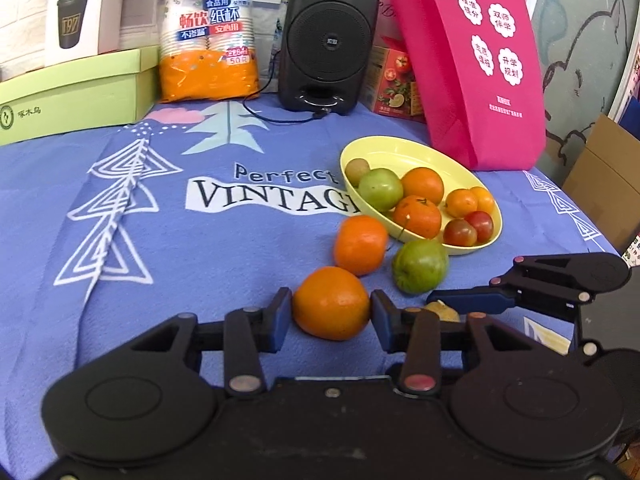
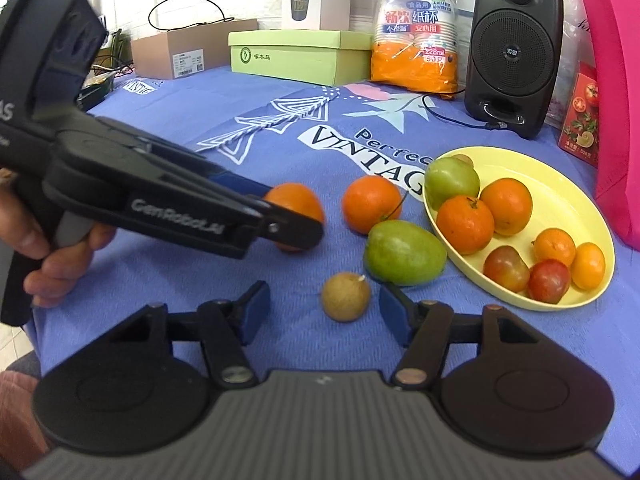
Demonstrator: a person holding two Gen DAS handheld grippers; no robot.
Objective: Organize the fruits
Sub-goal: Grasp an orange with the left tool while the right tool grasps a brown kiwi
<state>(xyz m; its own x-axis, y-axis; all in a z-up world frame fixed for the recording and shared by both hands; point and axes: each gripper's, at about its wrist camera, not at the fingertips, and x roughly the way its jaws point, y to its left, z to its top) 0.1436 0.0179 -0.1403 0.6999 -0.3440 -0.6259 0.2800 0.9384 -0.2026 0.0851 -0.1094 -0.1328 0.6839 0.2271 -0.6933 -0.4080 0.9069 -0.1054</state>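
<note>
Blue cloth covers the desk. Nearest, the left gripper (image 1: 331, 316) has its jaws clenched on an orange (image 1: 331, 303); the right gripper (image 2: 320, 312) stands released around a small brown fruit (image 2: 346, 297), pads apart from it. Beyond lie another orange (image 2: 371, 204) and a green fruit (image 2: 404, 253), then the yellow plate (image 2: 568, 200). Closing off-centre could roll the brown fruit away.

Left gripper (image 1: 331, 316) angled down, pads clamped on an orange (image 1: 331, 303). Right gripper (image 2: 320, 312) angled down, jaws apart, nothing gripped.
</note>
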